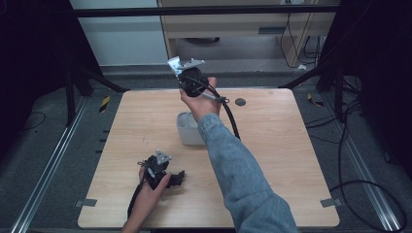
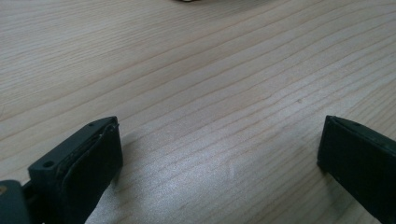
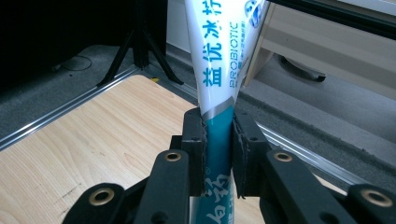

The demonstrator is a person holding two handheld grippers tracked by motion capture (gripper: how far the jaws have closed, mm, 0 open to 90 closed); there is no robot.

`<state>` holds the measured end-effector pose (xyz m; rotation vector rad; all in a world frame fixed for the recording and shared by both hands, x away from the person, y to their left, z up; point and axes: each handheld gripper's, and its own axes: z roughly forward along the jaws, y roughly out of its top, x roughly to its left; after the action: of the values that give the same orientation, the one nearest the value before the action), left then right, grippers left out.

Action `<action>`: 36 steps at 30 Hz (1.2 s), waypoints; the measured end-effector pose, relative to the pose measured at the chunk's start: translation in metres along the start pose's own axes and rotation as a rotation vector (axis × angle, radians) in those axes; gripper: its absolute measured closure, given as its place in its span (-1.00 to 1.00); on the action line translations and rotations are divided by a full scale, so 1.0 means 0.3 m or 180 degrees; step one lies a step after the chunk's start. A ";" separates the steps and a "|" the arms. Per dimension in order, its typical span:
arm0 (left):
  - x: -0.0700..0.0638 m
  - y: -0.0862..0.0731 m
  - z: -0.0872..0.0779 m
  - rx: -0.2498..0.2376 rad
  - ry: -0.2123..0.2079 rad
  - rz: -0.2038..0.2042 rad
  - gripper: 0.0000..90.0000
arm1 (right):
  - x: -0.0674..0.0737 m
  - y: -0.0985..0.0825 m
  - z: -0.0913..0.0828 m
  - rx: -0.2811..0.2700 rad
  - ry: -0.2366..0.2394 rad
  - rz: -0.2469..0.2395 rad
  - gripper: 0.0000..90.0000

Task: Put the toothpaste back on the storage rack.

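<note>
A dark room with black curtains at both sides surrounds the work area; grey carpet point(image 1: 43, 145) runs under metal floor rails point(image 1: 48, 170), and a pale wooden cabinet point(image 1: 243, 24) stands beyond the far edge, past the raised fingers. Loose cables point(image 1: 350, 145) trail over the carpet off to the right. The light wood-grain table point(image 1: 272, 160) lies beneath both grippers, with a small dark disc point(image 1: 240, 102) just right of the raised hand. A white container point(image 1: 187, 128) sits on the table below and behind the right gripper point(image 1: 180, 65), which is lifted over the far edge. Its jaws are clamped on a white and teal toothpaste tube point(image 3: 219, 70), which rises straight out beyond the fingertips. The left gripper point(image 1: 180, 174) rests low near the front edge, jaws spread wide, bare tabletop between the fingers point(image 2: 88, 158).
</note>
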<state>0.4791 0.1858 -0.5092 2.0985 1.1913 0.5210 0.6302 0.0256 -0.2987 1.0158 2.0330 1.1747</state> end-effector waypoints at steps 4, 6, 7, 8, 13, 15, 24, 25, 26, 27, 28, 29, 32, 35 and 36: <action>0.000 0.000 0.000 0.0001 -0.0001 0.0001 -1.00 | 0.004 -0.019 0.002 -0.0006 -0.0003 -0.0003 0.71; 0.000 0.000 0.000 0.0001 -0.0001 0.0001 -1.00 | 0.004 -0.032 0.002 0.0003 -0.0008 0.0019 0.71; 0.000 0.000 0.000 0.0003 -0.0002 0.0004 -1.00 | 0.004 -0.044 0.002 0.0022 -0.0011 0.0010 0.71; 0.000 0.000 0.000 0.0006 -0.0003 0.0007 -1.00 | 0.003 -0.049 0.002 0.0032 -0.0008 0.0015 0.71; -0.001 0.001 0.001 0.0001 -0.0008 0.0004 -1.00 | 0.000 -0.069 0.001 0.0049 -0.0009 0.0035 0.71; -0.001 0.001 0.001 0.0000 -0.0008 0.0004 -1.00 | -0.002 -0.076 -0.002 0.0068 -0.0014 0.0026 0.71; -0.001 0.002 0.002 -0.0001 -0.0010 0.0007 -1.00 | -0.010 -0.109 -0.017 0.0096 -0.0021 0.0026 0.72; -0.001 0.002 0.002 -0.0001 -0.0010 0.0007 -1.00 | -0.012 -0.113 -0.017 0.0099 -0.0020 0.0034 0.72; -0.001 0.002 0.002 -0.0001 -0.0010 0.0008 -1.00 | -0.014 -0.117 -0.016 0.0106 -0.0021 0.0038 0.72; -0.001 0.002 0.002 -0.0001 -0.0010 0.0008 -1.00 | -0.015 -0.120 -0.017 0.0118 -0.0022 0.0053 0.72; -0.001 0.002 0.002 -0.0001 -0.0010 0.0008 -1.00 | -0.015 -0.126 -0.016 0.0132 -0.0016 0.0044 0.71; -0.001 0.002 0.002 -0.0001 -0.0011 0.0007 -1.00 | -0.015 -0.126 -0.016 0.0132 -0.0016 0.0044 0.71; -0.001 0.002 0.002 -0.0001 -0.0010 0.0007 -1.00 | -0.016 -0.133 -0.015 0.0142 -0.0021 0.0029 0.71; -0.002 0.002 0.002 -0.0003 -0.0012 0.0007 -1.00 | -0.015 -0.136 -0.014 0.0158 -0.0019 0.0035 0.71; -0.002 0.002 0.002 -0.0002 -0.0014 0.0008 -1.00 | -0.014 -0.138 -0.014 0.0159 -0.0021 0.0030 0.71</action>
<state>0.4797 0.1848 -0.5092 2.1000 1.1860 0.5177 0.6158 0.0067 -0.3331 1.0531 2.0640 1.1289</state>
